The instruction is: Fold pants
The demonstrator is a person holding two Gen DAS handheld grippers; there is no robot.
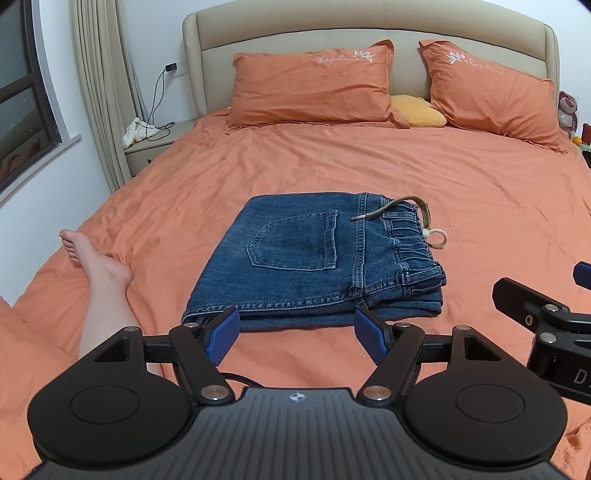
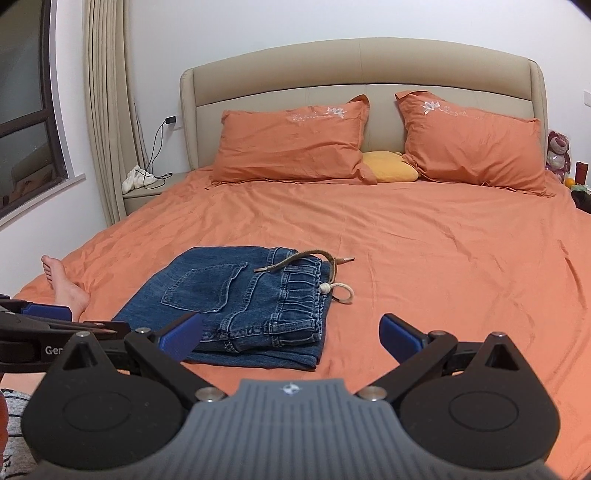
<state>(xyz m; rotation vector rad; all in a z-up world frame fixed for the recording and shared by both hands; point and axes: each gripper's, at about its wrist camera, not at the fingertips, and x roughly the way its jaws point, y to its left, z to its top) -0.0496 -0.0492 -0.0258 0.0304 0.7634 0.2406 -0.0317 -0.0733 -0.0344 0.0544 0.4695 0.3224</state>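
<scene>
Blue denim pants [image 1: 314,258] lie folded into a compact stack on the orange bed sheet [image 1: 332,166], back pocket up, waistband to the right, with a brown drawstring and a cord loop [image 1: 437,238] beside it. My left gripper [image 1: 295,332] is open and empty, just in front of the stack's near edge. My right gripper [image 2: 291,336] is open and empty, near the stack's [image 2: 236,302] front right corner. The right gripper's finger shows at the right edge of the left wrist view [image 1: 517,299].
Two orange pillows [image 1: 310,88] [image 1: 495,92] and a yellow cushion [image 1: 417,110] lie at the beige headboard [image 1: 369,22]. A bare leg and foot [image 1: 96,266] rest on the bed left of the pants. A nightstand [image 1: 155,144] with cables stands at the far left.
</scene>
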